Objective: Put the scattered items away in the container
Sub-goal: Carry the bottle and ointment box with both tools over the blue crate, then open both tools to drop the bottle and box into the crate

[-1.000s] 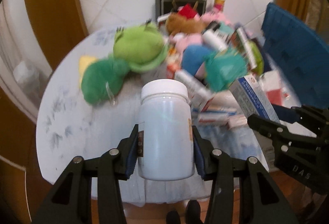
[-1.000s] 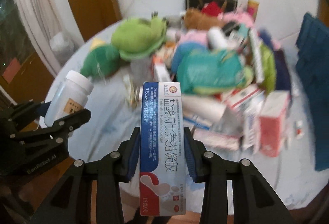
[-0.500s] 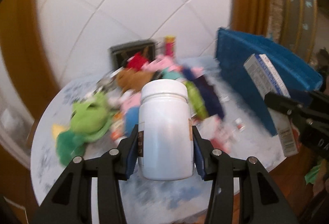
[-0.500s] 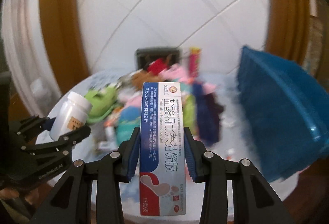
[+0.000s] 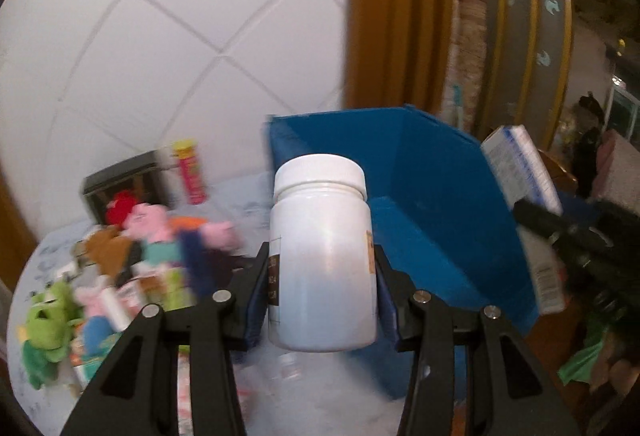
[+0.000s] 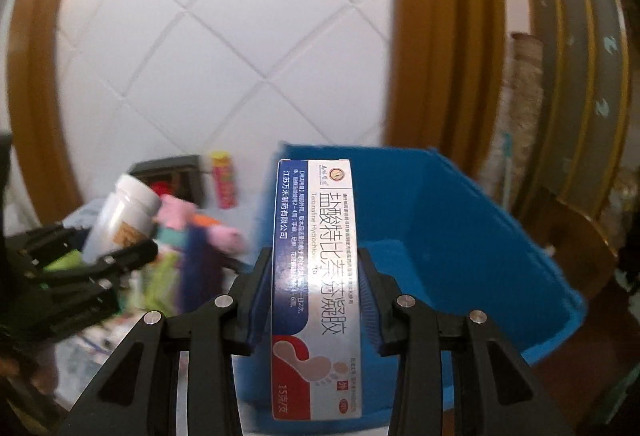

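White plastic bottle with a screw cap (image 5: 323, 260), upright, clamped between the blue pads of the left gripper (image 5: 322, 292); pads pressed to both its sides. Right gripper (image 6: 314, 300) likewise clamped on a tall white-and-blue cardboard medicine box with a red foot print (image 6: 316, 288), held on end. Just behind both, the blue plastic container (image 5: 432, 236), open side toward the cameras, inner floor bare where visible. In the left wrist view the box and right gripper show at the right edge, beside the container's wall. To the left, on the pale round table (image 5: 248, 204), a blurred heap of scattered items: green plush frog (image 5: 50, 320), pink plush figure (image 5: 152, 224), small cartons, probably medicine packs. Farther back, a pink tube with yellow cap (image 5: 190, 172) standing beside a dark framed box (image 5: 120, 180). Beyond, white tiled wall (image 5: 160, 36) and a brown wooden frame (image 5: 396, 12).
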`<state>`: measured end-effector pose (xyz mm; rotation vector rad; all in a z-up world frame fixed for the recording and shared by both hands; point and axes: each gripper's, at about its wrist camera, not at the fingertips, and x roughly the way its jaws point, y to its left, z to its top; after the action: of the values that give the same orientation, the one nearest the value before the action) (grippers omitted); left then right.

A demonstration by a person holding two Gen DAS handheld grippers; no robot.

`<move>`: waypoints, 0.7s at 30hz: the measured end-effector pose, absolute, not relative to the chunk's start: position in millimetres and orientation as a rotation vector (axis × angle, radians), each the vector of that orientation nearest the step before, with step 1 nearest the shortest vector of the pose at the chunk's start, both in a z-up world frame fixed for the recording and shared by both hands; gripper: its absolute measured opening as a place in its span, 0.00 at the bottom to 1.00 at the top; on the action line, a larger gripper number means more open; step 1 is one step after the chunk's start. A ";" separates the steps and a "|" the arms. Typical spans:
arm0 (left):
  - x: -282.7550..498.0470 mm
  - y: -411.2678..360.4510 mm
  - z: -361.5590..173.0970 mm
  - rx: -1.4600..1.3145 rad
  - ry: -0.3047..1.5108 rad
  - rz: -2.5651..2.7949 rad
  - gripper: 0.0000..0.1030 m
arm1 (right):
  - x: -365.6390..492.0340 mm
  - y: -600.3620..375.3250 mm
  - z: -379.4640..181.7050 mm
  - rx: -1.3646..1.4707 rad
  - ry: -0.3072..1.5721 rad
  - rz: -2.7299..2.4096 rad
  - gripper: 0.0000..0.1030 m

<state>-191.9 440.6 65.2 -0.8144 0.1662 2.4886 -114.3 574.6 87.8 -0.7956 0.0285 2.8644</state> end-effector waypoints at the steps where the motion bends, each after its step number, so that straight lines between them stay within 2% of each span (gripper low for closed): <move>1: -197.6 461.3 64.2 -0.835 0.178 2.474 0.44 | -117.3 596.5 87.2 -0.811 0.033 2.849 0.38; 8: -235.7 561.7 46.7 -1.040 0.285 2.402 0.44 | -153.8 697.3 62.8 -0.999 0.088 2.766 0.38; 21: -319.8 634.5 12.8 -1.291 0.298 2.365 0.44 | -263.0 755.4 23.2 -1.401 0.123 2.617 0.38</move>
<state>-319.8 634.5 12.8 -1.2912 0.2983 2.3649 -263.0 755.4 23.2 -1.4007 0.1232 2.6175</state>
